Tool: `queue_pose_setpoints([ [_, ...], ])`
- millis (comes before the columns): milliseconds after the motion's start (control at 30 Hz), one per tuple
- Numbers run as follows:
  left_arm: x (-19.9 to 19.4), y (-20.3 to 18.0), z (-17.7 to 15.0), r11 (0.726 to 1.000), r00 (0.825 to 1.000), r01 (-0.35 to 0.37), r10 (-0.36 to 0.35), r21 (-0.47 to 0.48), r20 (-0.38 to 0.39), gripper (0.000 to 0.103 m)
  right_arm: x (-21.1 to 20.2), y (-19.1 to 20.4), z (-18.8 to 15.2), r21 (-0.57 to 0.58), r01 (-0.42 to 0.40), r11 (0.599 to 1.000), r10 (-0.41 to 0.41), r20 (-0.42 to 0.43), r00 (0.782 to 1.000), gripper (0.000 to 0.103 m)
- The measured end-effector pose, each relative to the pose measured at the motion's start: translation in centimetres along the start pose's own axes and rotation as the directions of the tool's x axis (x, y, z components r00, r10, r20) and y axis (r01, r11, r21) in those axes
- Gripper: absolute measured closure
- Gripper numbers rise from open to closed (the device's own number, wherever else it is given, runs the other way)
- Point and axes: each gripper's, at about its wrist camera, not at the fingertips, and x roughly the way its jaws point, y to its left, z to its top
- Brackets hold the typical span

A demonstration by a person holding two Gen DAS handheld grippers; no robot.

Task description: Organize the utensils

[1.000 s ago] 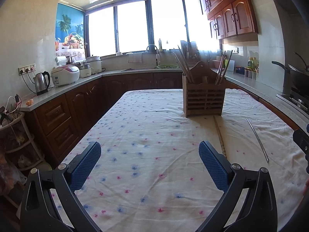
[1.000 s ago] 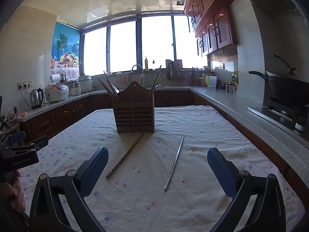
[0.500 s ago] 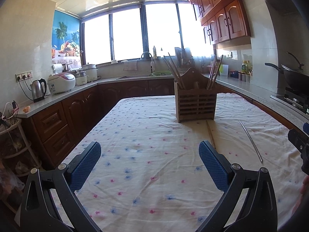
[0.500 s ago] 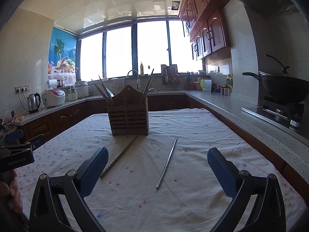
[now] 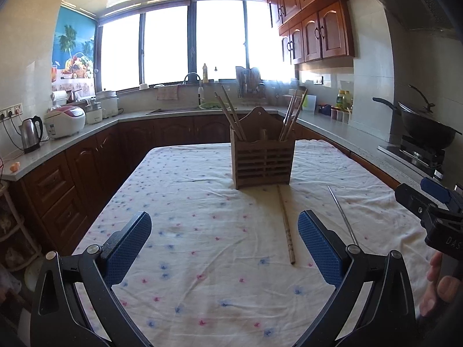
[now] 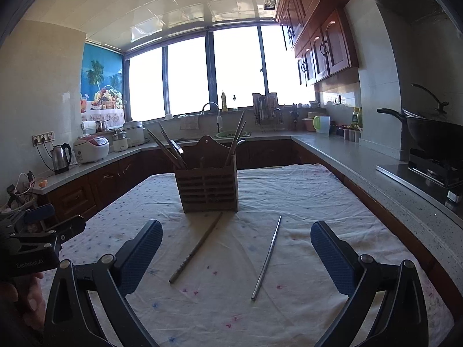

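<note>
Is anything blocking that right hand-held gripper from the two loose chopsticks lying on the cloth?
Nothing visible. The right hand-held gripper is open, with only bare tablecloth between it and the wooden chopstick and metal chopstick. The wooden holder stands beyond them, not in the way.

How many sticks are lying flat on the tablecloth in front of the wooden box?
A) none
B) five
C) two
C: a wooden chopstick and a thin metal chopstick lie apart on the tablecloth in front of the wooden holder, and both tongs are open and empty.
</note>
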Motion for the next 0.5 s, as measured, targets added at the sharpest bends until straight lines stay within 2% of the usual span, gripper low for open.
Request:
queue_pose_setpoints([
  [67, 0.0, 0.2, 0.1, 1.000, 1.000, 0.005, -0.005, -0.020, 0.007, 0.000, 0.6, 0.1, 0.3, 0.002, 0.011, 1.000, -0.011, -0.027, 1.000, 0.000],
  [200, 0.5, 0.0, -0.8, 0.999, 0.999, -0.040, 0.040, -0.002, 0.000, 0.000, 0.7, 0.1, -0.7, 0.008, 0.027, 1.000, -0.027, -0.017, 0.999, 0.000],
  [500, 2.4, 0.1, -3.6, 0.999, 0.998, -0.042, 0.041, -0.017, -0.050, 0.000, 0.6, 0.5, -3.0, -0.016, 0.040, 0.999, -0.040, -0.005, 0.999, 0.000],
])
